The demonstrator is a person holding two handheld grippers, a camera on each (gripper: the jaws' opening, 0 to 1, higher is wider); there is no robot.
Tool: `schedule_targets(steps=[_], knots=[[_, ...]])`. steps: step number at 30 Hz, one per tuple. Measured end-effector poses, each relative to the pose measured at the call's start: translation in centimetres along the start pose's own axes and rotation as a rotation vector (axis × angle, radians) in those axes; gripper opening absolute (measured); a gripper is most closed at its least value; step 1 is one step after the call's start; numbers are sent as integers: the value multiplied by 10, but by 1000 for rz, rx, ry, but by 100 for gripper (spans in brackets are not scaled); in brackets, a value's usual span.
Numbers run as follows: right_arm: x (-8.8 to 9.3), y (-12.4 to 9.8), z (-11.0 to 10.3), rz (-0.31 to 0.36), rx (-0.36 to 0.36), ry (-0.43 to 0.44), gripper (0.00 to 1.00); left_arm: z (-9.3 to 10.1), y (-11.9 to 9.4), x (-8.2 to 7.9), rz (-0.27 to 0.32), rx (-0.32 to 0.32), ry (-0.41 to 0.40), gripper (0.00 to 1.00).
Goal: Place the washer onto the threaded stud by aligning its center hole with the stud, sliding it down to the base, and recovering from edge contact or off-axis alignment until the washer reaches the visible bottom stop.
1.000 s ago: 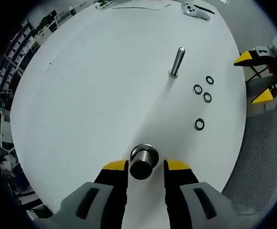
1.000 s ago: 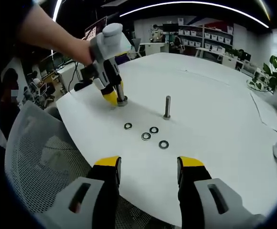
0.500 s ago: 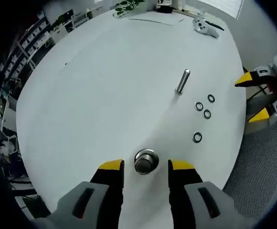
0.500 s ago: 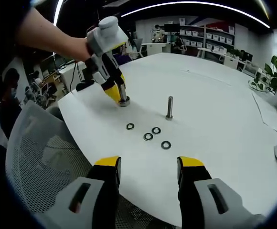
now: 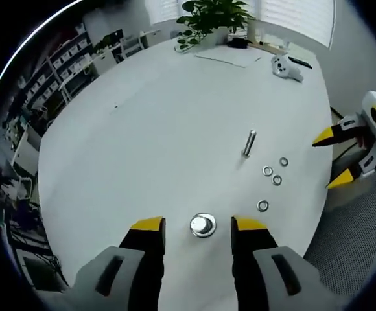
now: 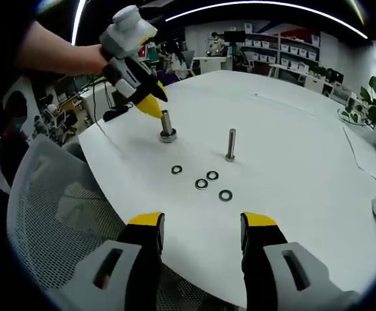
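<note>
On the round white table (image 5: pixel 142 129) two steel studs stand upright. The near stud (image 5: pixel 203 225) with its wide round base lies below and between the yellow tips of my left gripper (image 5: pixel 198 227), which is open and lifted clear of it. The second stud (image 5: pixel 248 143) stands farther off, with several loose washers (image 5: pixel 267 171) beside it. In the right gripper view, the left gripper (image 6: pixel 148 103) hovers up and left of the near stud (image 6: pixel 167 126). My right gripper (image 6: pixel 203 223) is open and holds nothing, at the table's edge, short of the washers (image 6: pixel 201 184) and the second stud (image 6: pixel 230 145).
A mesh chair (image 6: pixel 52 214) sits under the right gripper at the table's edge. A white controller (image 5: pixel 285 67), some papers and a potted plant (image 5: pixel 214 16) are at the far side. The right gripper (image 5: pixel 334 157) shows at the table's right edge.
My left gripper has risen and drawn back from the near stud, which stood between its jaws a second ago. The right gripper has stayed in place.
</note>
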State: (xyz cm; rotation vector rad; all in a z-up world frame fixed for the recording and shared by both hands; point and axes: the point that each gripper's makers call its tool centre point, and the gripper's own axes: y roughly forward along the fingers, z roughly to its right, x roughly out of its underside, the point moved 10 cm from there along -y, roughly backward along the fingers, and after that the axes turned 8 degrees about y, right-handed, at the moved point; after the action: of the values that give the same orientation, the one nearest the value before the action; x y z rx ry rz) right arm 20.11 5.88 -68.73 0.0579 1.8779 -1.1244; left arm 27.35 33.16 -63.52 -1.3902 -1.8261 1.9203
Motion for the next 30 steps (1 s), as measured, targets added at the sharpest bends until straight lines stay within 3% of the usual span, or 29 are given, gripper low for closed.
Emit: schedule_targets(steps=[9,14,18,22,30], knots=[[1,1,1,-16,12,1,50,11,-21,10,113,-62,-44,38],[2,1,1,-18,15,1,50,17,-28,21,143,-71,-59,38],[3,2,2,-27,28,4,51,23,-34,29,195,-86,-115,38],[3,1,3,-23,32,15,51,28,-35,42,218,-94,-123,38],[7,3,4,-79,57,7,52,34,-41,64,261,-85,-179,38]])
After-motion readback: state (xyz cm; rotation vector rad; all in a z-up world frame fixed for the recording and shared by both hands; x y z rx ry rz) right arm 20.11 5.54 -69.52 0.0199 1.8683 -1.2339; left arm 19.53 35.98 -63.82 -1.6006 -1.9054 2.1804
